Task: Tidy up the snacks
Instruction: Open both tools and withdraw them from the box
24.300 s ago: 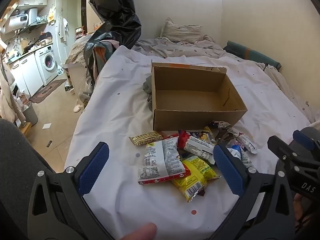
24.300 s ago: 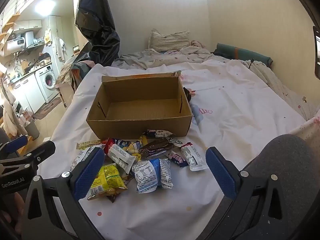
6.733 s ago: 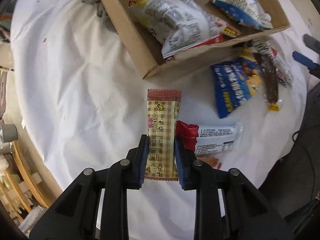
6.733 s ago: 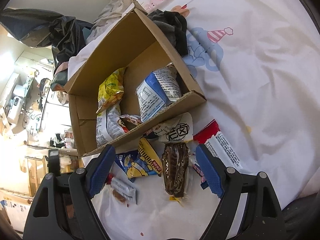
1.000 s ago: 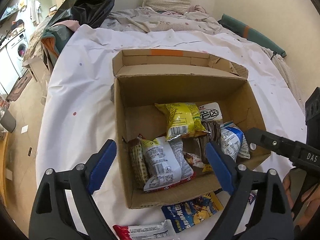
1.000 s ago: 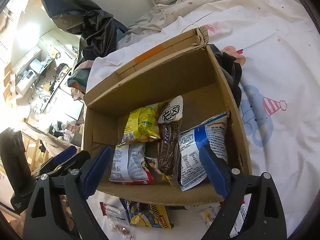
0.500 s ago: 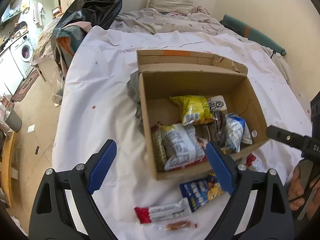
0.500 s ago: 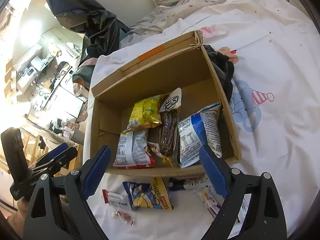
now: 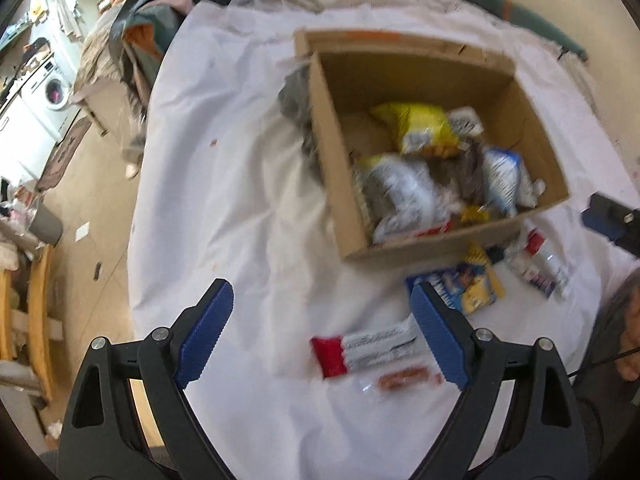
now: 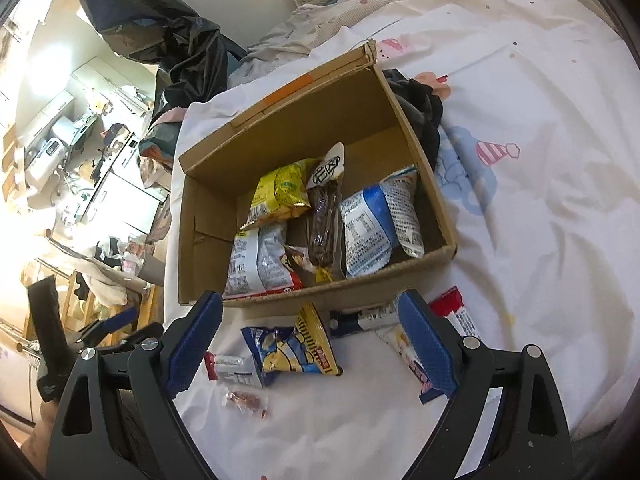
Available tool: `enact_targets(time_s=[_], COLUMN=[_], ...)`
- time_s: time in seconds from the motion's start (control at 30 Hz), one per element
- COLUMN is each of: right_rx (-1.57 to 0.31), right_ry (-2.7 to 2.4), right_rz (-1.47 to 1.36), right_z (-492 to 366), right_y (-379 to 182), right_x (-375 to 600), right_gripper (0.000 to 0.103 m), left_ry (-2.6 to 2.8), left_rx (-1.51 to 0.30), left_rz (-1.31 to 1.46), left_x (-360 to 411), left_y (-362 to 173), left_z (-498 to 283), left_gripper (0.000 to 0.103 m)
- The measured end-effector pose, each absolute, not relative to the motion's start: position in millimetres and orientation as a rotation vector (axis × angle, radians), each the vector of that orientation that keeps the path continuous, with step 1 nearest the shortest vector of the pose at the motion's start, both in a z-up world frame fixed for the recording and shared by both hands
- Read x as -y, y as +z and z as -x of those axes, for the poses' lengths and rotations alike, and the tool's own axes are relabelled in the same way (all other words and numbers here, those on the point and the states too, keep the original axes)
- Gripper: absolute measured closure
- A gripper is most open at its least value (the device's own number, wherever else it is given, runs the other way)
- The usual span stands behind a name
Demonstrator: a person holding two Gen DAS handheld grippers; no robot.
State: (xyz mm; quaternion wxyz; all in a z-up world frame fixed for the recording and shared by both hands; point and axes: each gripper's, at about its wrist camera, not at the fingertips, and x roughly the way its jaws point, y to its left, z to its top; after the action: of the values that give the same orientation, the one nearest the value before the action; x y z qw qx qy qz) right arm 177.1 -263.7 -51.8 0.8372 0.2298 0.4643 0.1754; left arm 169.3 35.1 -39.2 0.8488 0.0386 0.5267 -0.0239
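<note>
White bedsheet, cardboard box partly filled with snacks. Your left gripper and right gripper both gape wide, empty, above loose packets: red-and-white bar, blue-yellow packet.

A bed covered with a white printed sheet is seen. A cardboard box is set on it beyond the fingers, with a dark garment just beside its far right wall. Between the fingers and the box lie a blue-and-yellow snack bag, a red-and-white bar, and a small clear sachet. Another red-ended packet lies behind the right finger.
</note>
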Motion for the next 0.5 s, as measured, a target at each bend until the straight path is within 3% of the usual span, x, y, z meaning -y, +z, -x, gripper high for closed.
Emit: enact_targets(time_s=[0.23,0.5], right_rx=[-0.98,-1.001], right_ry=[0.361,0.369], right_rz=[-0.498,-0.522], right_z=[-174,-177], right_y=[-50,-54], right_x=[265,263], right_gripper=[0.011,0.011], left_ry=[-0.101,-0.283], left_rx=[-1.237,-1.382], left_rz=[-0.086,-0.437], left_x=[-37,23], left_y=[-63,-115], left_z=[-162,-162], left_gripper=[0.014,0.014])
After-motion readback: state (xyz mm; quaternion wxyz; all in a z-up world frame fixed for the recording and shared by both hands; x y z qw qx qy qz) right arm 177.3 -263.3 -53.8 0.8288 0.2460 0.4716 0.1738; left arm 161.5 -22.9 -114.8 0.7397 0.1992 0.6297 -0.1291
